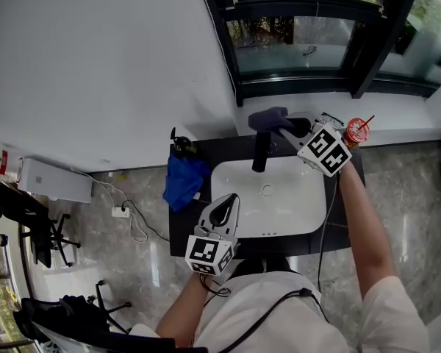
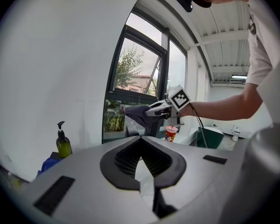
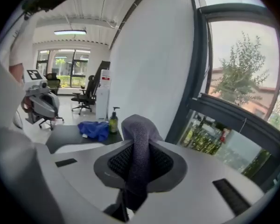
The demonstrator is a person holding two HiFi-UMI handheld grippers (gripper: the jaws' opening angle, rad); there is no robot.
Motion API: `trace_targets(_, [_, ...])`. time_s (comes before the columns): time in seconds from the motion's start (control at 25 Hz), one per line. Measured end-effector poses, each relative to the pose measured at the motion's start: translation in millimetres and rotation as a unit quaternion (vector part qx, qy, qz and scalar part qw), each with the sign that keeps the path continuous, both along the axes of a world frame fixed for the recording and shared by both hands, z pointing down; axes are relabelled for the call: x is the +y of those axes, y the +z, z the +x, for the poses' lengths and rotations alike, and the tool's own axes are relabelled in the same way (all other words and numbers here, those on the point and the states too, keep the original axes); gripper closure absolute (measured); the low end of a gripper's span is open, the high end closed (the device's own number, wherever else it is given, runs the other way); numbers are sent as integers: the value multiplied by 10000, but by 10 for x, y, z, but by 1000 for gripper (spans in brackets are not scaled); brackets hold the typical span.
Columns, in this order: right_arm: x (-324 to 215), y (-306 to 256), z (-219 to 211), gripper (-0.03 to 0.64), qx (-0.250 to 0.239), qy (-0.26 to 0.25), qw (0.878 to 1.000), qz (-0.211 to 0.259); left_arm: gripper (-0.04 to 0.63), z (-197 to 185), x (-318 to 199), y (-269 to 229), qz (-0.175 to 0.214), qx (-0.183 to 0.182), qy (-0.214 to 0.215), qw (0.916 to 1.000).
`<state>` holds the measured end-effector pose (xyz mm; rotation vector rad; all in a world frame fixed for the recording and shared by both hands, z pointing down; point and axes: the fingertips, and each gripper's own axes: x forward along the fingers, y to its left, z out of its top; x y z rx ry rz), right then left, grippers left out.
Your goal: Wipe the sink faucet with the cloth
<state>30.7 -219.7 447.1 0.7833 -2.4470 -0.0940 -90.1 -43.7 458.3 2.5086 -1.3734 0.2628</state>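
"Which one has the cloth [image 1: 267,117]?"

"The right gripper [image 1: 288,129]. Its jaws are pinched on a fold of it, and the grey bundle sticks out past the tips. It sits right at the top of the black faucet [image 1: 261,151], at the back of the sink [image 1: 303,206]. From here I can't say whether it is pressing on the metal or only brushing it."

"And the left gripper [image 1: 224,209]?"

"Pressed together with nothing in it, over the near rim of the basin and well away from the faucet. I'd guess it is only waiting."

"So how should the wipe go?"

"I'd say lead with the loose bundle and not the jaws, so only fabric meets the faucet. Lay it over the top, then draw it down the neck towards the spout, turning the wrist so the cloth wraps round the sides as well. The pinch has to be firm, because a fold that short could slip out if it drags on an edge."

"Anything in the way?"

"The red cup [image 1: 357,132] stands just beside the right gripper on the ledge, so a wide sweep to that side could tip it. The blue rag [image 1: 182,182] and the soap bottle [image 2: 63,144] are on the far side of the basin, so I'd not worry about them."
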Motion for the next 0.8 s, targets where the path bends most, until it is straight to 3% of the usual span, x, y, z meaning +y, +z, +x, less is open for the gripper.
trace_targets(0.16, [-397, 108, -80, 555, 744, 439, 9956, 372, 603, -92, 17, -5, -60, 29, -179, 9998])
trace_targets(0.32, [-464, 387, -211, 555, 1384, 273, 9890, 449, 603, -192, 35, 4, -78, 23, -324, 9994])
trace_targets(0.44, [-353, 540, -260, 555, 1549, 45, 9871, 408, 603, -222, 31, 12, -84, 15, -333, 9994])
trace_targets(0.6, [9, 565, -377, 555, 1404, -716, 9874, 136, 603, -209, 17, 36, -113, 37, -297, 9995])
trace_targets(0.8, [570, 654, -467, 555, 1347, -1589, 9772, -414, 603, -52, 7, 55, -111, 59, -139, 9998])
